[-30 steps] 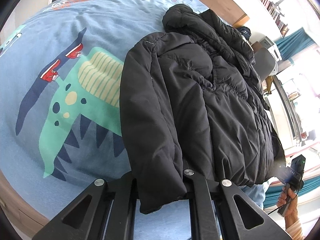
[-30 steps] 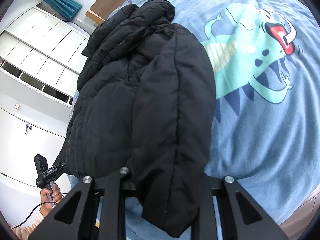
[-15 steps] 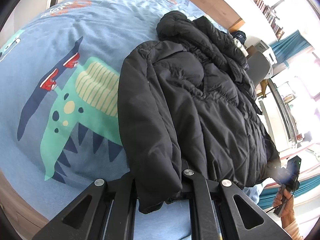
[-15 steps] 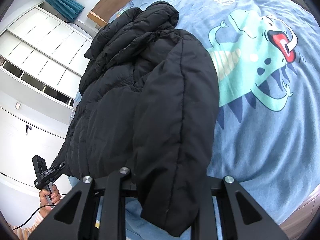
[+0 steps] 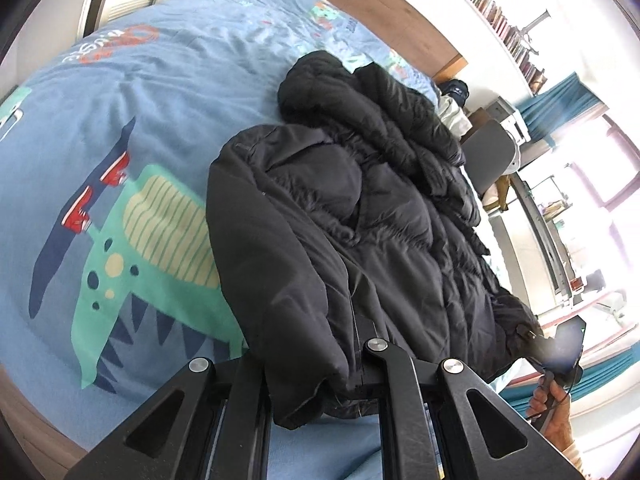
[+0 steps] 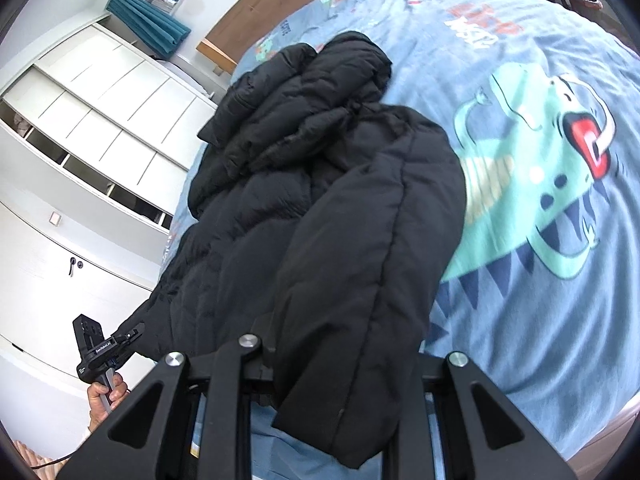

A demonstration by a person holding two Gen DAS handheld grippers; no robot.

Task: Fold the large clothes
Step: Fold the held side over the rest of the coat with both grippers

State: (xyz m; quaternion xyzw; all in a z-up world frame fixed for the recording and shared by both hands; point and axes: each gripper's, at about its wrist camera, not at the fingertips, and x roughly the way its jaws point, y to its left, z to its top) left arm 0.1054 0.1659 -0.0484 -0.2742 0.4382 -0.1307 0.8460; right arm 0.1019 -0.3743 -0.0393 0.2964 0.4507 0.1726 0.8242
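Note:
A black puffer jacket (image 5: 384,216) lies on a blue bedspread (image 5: 120,120) printed with a green dinosaur. Its hood points to the headboard and both sleeves are folded over its body. My left gripper (image 5: 344,372) is shut on the near hem at one corner, its fingertips buried in the fabric under the sleeve cuff. In the right wrist view the jacket (image 6: 320,208) fills the middle. My right gripper (image 6: 304,364) is shut on the other hem corner. Each view also shows the opposite gripper pinching its corner: the right gripper (image 5: 536,340) and the left gripper (image 6: 128,336).
A wooden headboard (image 5: 380,8) stands at the far end of the bed. White wardrobe doors (image 6: 80,160) flank one side. A grey chair (image 5: 492,152) and a bookshelf (image 5: 500,16) are on the other. The bed's wooden edge (image 5: 36,412) runs near me.
Both grippers have risen, holding the jacket's near hem, which now hangs higher off the bedspread. More of the bed and headboard shows.

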